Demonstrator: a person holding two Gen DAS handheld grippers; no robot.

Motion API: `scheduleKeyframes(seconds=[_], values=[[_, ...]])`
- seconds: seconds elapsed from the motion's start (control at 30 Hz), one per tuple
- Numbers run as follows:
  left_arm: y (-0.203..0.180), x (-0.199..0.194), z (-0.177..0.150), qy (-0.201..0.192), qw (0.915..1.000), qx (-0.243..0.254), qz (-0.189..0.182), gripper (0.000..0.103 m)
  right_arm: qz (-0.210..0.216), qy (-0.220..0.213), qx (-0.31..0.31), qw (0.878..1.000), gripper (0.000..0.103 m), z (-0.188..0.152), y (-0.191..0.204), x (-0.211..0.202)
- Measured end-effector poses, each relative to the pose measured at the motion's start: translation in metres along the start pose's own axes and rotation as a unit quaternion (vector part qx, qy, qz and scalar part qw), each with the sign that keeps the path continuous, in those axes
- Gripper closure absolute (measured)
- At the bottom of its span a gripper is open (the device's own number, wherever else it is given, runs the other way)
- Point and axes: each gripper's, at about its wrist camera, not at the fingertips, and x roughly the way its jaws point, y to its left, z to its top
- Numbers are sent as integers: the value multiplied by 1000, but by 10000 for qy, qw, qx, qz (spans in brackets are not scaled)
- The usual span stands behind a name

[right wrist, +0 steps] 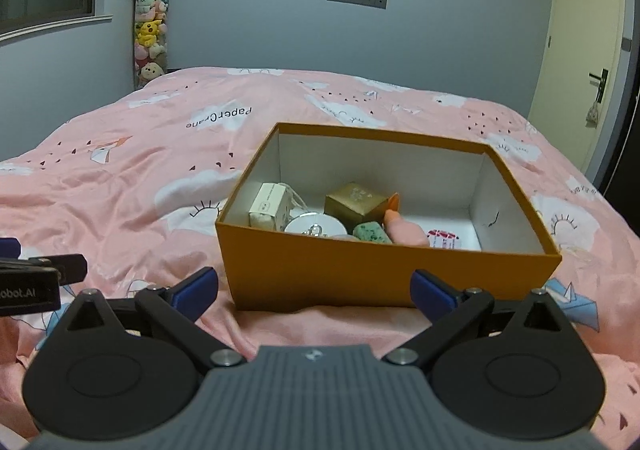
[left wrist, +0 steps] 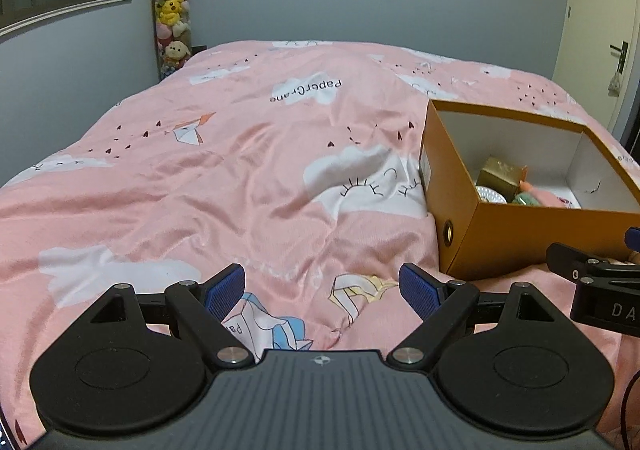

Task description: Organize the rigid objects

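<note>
Blue ribbed pads tip the black jointed fingers of both hand-held grippers, and both sets stand wide apart with nothing between them. The left gripper (left wrist: 322, 290) hangs over bare, creased bedding; the right gripper (right wrist: 314, 290) points at the long near wall of an orange cardboard box (right wrist: 384, 274), its pads short of the card and touching nothing.

That box, a lidless rectangle with a matte white lining, sits on the right half of a bed under a glossy pink quilt (left wrist: 200, 177) printed with white clouds and folded paper cranes. In the right wrist view its long axis runs roughly across the bed, slightly skewed, with the open top facing up.

Inside, crowded toward the left end, lie a cream carton (right wrist: 267, 211), a round white tin (right wrist: 316, 228), a gold foil cube (right wrist: 354, 203), a speckled green block (right wrist: 372, 234), a smooth peach bottle (right wrist: 404, 232) lying on its side and a small red-and-white packet (right wrist: 443, 240).

Beyond the far left corner of the bed, a tall clear tube of plush toys (right wrist: 151, 25) stands against the grey wall.
</note>
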Motion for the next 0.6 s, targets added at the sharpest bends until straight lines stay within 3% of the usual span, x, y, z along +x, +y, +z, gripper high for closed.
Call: scheduleKeyframes(seconds=[0.6], values=[[0, 2, 0, 59, 10000, 3, 48, 2, 124, 101, 187, 9997, 3, -5, -6, 6]])
